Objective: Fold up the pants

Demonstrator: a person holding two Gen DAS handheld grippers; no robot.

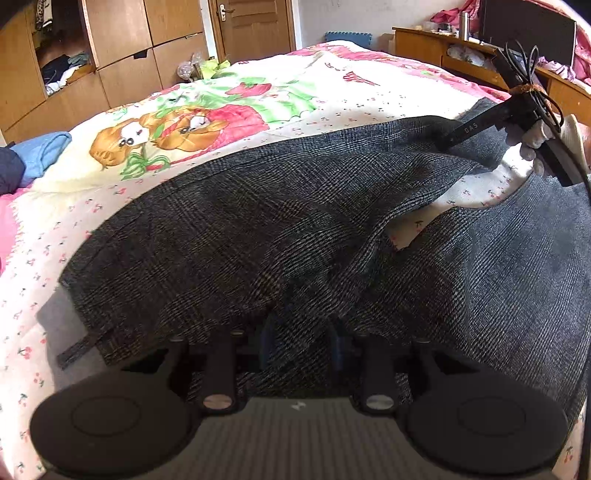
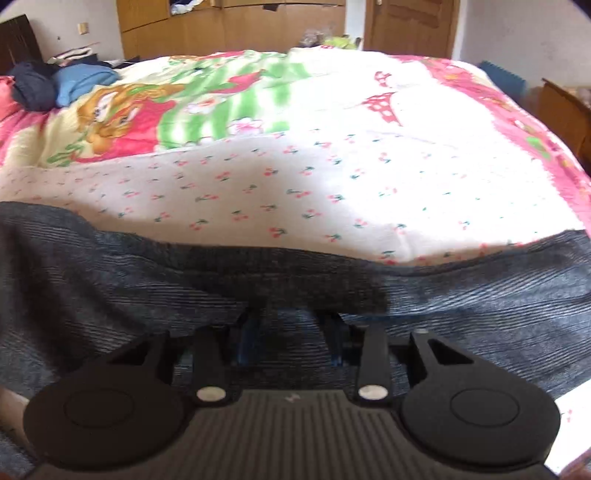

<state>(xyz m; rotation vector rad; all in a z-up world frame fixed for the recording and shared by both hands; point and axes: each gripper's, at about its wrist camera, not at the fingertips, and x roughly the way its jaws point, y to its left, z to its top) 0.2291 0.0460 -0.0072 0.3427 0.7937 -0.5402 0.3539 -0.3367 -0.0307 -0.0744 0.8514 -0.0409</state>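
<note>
Dark grey checked pants [image 1: 258,229] lie spread across the bed's floral quilt [image 1: 332,85]. My left gripper [image 1: 301,332] is shut on the pants near the waist end, with cloth bunched over its blue fingertips. My right gripper [image 2: 291,325] is shut on a pant leg [image 2: 147,280], its fingertips mostly covered by a raised fold. In the left wrist view the right gripper [image 1: 454,136] shows at the far right, held by a white-gloved hand [image 1: 528,144], lifting the far leg's edge. A belt loop [image 1: 74,350] sticks out at the lower left.
The quilt [image 2: 332,166] stretches away beyond the pants. Blue and navy clothes [image 2: 62,85] lie at the bed's far left. Wooden wardrobes [image 1: 122,62], a door [image 1: 255,26] and a cluttered wooden desk [image 1: 443,48] stand around the bed.
</note>
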